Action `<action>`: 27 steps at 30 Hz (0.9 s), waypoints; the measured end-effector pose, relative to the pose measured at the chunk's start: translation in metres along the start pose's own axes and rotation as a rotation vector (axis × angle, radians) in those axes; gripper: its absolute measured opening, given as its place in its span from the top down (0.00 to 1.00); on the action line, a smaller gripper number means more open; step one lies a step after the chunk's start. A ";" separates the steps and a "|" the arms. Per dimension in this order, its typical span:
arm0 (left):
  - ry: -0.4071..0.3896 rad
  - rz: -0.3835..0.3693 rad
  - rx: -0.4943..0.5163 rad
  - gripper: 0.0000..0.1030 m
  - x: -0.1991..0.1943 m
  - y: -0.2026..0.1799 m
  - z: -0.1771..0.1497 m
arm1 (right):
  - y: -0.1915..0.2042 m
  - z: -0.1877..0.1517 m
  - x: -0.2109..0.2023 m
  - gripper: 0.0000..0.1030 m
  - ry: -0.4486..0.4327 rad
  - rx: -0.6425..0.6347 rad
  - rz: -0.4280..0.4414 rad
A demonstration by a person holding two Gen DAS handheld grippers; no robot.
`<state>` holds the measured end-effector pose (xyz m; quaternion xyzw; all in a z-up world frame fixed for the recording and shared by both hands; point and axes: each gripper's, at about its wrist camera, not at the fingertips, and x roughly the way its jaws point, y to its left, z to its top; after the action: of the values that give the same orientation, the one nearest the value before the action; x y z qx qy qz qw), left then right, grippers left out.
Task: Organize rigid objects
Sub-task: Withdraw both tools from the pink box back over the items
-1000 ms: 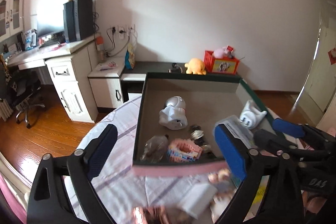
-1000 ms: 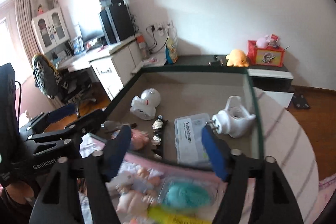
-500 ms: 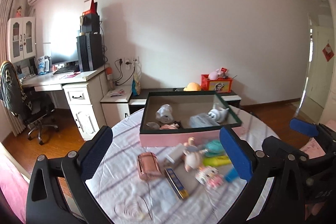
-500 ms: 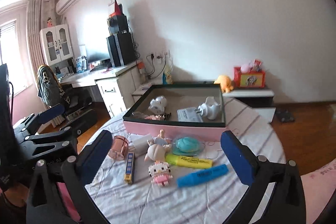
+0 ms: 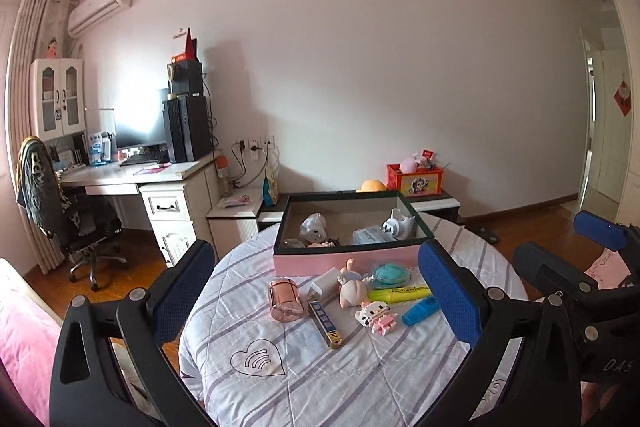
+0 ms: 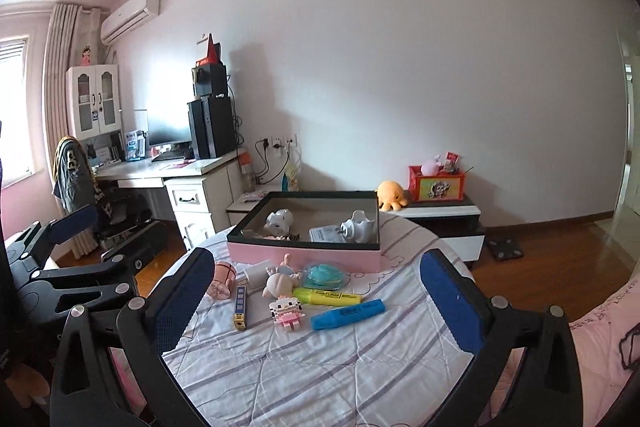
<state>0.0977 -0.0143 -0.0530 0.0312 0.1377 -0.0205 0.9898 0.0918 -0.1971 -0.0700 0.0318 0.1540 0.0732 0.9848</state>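
Between picks: left gripper and right gripper, just spread wide, empty. Loose toys, blue highlighter included, centre frame before pink box. Next: choose one, descend, straddle.

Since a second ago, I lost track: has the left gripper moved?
Yes. The left gripper has pulled back from the pink box, which now looks smaller and farther.

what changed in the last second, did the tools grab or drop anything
Both tools pulled back and up from over the pink box to well short of the table. The left tool and right tool have just been opening, with nothing between their pads. The highlighters, toys and box contents stayed put.
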 end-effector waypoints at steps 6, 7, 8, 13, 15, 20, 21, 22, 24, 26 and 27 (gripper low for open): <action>-0.027 0.000 -0.002 0.00 -0.013 0.001 0.001 | 0.004 0.002 -0.015 0.00 -0.025 -0.006 -0.012; -0.029 0.001 -0.002 0.00 -0.014 0.001 0.000 | 0.004 0.003 -0.016 0.00 -0.028 -0.006 -0.013; -0.030 0.001 -0.002 0.00 -0.014 0.001 0.000 | 0.005 0.003 -0.017 0.00 -0.029 -0.008 -0.013; -0.031 -0.005 -0.004 0.00 -0.015 0.003 0.000 | 0.006 0.003 -0.017 0.00 -0.033 -0.013 -0.020; -0.030 -0.005 -0.002 0.00 -0.016 0.002 0.000 | 0.006 0.001 -0.017 0.00 -0.030 -0.012 -0.020; -0.003 -0.011 0.002 0.00 -0.008 0.003 -0.004 | 0.005 -0.003 -0.010 0.00 -0.006 -0.009 -0.014; 0.008 -0.015 0.003 0.00 -0.004 0.004 -0.007 | 0.005 -0.005 -0.006 0.00 0.005 -0.009 -0.012; 0.028 -0.026 0.003 0.00 0.001 0.006 -0.010 | 0.004 -0.007 -0.002 0.00 0.018 -0.008 -0.009; 0.073 -0.045 0.006 0.00 0.013 0.009 -0.019 | 0.004 -0.013 0.008 0.00 0.045 -0.003 -0.002; 0.112 -0.058 0.005 0.00 0.023 0.013 -0.029 | 0.004 -0.021 0.021 0.00 0.088 0.006 0.016; 0.132 -0.063 0.007 0.00 0.032 0.013 -0.037 | 0.004 -0.025 0.027 0.00 0.109 0.012 0.024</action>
<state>0.1188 0.0002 -0.0960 0.0314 0.2036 -0.0502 0.9773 0.1093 -0.1881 -0.1016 0.0354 0.2077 0.0858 0.9738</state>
